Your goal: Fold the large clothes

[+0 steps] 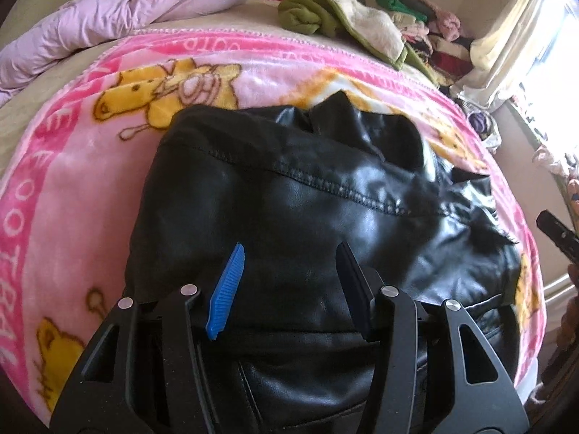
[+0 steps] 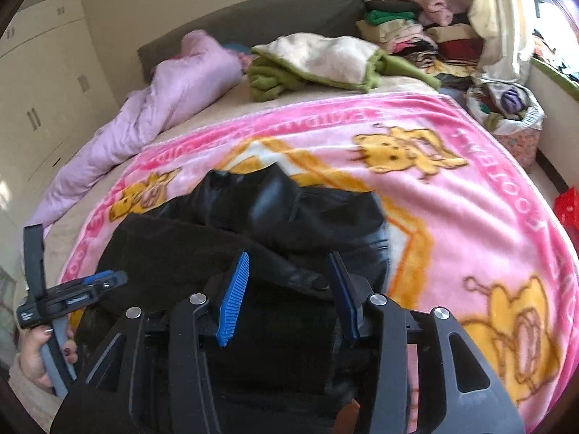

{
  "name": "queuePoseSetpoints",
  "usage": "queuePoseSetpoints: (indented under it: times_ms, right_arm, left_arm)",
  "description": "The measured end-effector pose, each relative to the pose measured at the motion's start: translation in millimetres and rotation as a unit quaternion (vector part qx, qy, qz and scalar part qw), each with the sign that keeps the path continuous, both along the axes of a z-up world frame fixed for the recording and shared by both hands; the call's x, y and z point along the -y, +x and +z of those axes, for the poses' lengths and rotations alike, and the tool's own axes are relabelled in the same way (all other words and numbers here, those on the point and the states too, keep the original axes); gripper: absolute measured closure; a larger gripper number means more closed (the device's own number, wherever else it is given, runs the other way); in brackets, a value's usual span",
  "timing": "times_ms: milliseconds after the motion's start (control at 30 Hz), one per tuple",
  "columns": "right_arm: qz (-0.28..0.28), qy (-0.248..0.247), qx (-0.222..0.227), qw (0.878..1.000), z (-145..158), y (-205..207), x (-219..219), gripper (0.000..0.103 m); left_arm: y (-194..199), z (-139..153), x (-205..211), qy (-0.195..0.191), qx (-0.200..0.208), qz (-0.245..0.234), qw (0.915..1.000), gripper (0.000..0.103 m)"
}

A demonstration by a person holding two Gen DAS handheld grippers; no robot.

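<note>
Jacket (image 1: 289, 195), black leather, lies bunched mid-frame on the pink blanket (image 1: 65, 166), flat surface for folding. My left gripper (image 1: 286, 282) and right gripper (image 2: 289, 296) hover over its near edge, both jaws apart, nothing pinched, probably lining up the next fold grab.

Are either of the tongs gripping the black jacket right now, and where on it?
Neither. The left tongs and right tongs both stand open over the black jacket, with nothing pinched between their pads.
</note>
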State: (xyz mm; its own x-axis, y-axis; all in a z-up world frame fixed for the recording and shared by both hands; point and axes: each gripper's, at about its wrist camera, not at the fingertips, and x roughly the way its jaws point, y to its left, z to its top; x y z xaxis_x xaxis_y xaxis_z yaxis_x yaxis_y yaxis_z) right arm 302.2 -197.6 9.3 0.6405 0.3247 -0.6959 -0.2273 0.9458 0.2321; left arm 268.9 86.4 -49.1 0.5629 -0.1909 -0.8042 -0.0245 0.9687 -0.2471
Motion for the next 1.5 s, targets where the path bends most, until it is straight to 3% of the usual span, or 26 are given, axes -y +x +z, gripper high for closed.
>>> queuePoseSetpoints:
  times_ms: [167,367,700,900,1100,1200,1333,1500]
  right_arm:
    - [0.024,-0.005,-0.019,1.0,-13,9,-28,0.06]
    - [0.026,-0.015,-0.044,0.999,-36,23,-44,0.059]
    - [0.023,-0.028,-0.081,0.996,-78,37,-40,0.06]
    - [0.023,-0.026,-0.09,0.995,-87,42,-39,0.059]
    - [0.017,-0.032,-0.08,0.996,-79,36,-44,0.057]
    - [0.022,-0.02,-0.066,0.997,-68,28,-43,0.048]
    - [0.027,-0.012,-0.052,0.998,-57,17,-42,0.045]
    - [0.027,0.002,-0.035,0.999,-43,3,-34,0.04]
  left_arm:
    - [2,-11,2,0.021,-0.009,-0.005,0.9997,0.059]
    - [5,-16,0,0.02,-0.013,-0.008,0.9997,0.059]
    - [8,-18,-3,0.011,-0.012,-0.018,0.9997,0.059]
    - [10,-18,-5,0.005,-0.015,-0.017,0.9997,0.059]
    - [5,-9,-7,-0.003,-0.005,-0.013,0.9999,0.058]
    - [-2,4,-7,0.009,0.012,-0.008,0.9998,0.047]
    - [-12,22,-8,0.009,0.042,-0.008,0.999,0.045]
    - [-23,31,-6,0.022,0.05,-0.006,0.9985,0.037]
